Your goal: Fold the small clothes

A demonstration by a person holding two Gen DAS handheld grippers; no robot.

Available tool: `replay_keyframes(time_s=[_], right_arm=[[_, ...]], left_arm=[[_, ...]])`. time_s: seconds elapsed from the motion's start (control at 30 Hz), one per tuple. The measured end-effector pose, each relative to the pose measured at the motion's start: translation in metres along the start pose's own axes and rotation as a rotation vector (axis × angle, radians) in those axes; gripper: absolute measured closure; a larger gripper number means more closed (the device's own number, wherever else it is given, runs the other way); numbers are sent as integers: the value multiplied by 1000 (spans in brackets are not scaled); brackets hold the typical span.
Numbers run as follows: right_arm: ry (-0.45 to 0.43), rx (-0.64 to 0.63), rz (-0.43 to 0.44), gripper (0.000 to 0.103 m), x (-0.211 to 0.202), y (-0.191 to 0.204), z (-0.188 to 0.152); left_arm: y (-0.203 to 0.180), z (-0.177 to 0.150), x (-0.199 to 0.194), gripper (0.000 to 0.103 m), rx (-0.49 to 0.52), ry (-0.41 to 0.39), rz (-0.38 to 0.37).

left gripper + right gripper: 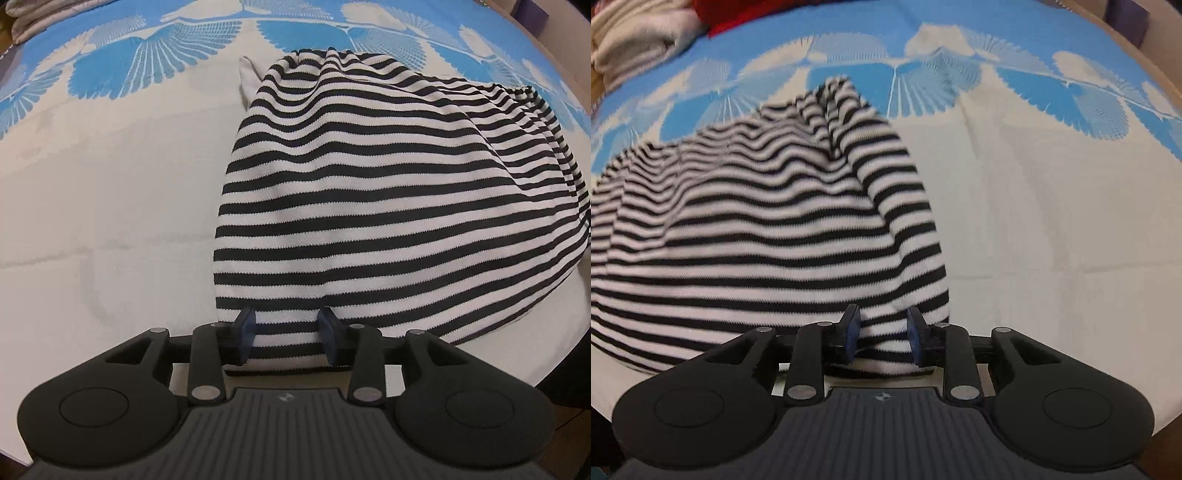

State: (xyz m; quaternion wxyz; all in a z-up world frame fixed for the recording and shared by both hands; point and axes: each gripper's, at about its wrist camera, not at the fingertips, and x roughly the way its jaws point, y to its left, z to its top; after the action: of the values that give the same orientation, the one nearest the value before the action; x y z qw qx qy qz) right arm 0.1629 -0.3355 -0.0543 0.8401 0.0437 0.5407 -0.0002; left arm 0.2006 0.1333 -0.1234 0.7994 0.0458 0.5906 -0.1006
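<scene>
A black-and-white striped garment (pixel 369 192) lies bunched on the cream and blue bedspread (pixel 110 192). My left gripper (pixel 288 332) stands open at the garment's near left corner, with the hem lying between its blue pads (pixel 245 338). In the right wrist view the same striped garment (pixel 768 229) fills the left half. My right gripper (pixel 881 332) stands open at its near right corner, with striped cloth between its blue pads (pixel 916 338). Neither pair of jaws presses the cloth.
The bedspread (pixel 1052 240) carries a blue fan pattern at the far side. Folded cream cloth (pixel 631 40) and something red (pixel 738 14) lie at the far left. A wooden edge (pixel 1137 48) runs along the far right.
</scene>
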Motion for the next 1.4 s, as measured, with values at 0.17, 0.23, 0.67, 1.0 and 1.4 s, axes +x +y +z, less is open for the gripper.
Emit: replay_keyframes(time_s=[0.17, 0.23, 0.67, 1.0, 1.4], right_arm=[[-29, 12, 6, 73, -4, -2, 0], [-20, -2, -4, 73, -3, 0, -2], [-84, -21, -82, 71, -23, 1, -8], [-322, -3, -49, 70, -74, 0, -7], [-318, 89, -45, 70, -72, -14, -6]], left_arm=[[-3, 4, -2, 61, -1, -12, 11], [-4, 4, -4, 61, 1, -30, 14], [23, -20, -65, 85, -304, -295, -119], [48, -62, -22, 81, -704, -175, -196], [54, -58, 1, 62, -744, -145, -171]])
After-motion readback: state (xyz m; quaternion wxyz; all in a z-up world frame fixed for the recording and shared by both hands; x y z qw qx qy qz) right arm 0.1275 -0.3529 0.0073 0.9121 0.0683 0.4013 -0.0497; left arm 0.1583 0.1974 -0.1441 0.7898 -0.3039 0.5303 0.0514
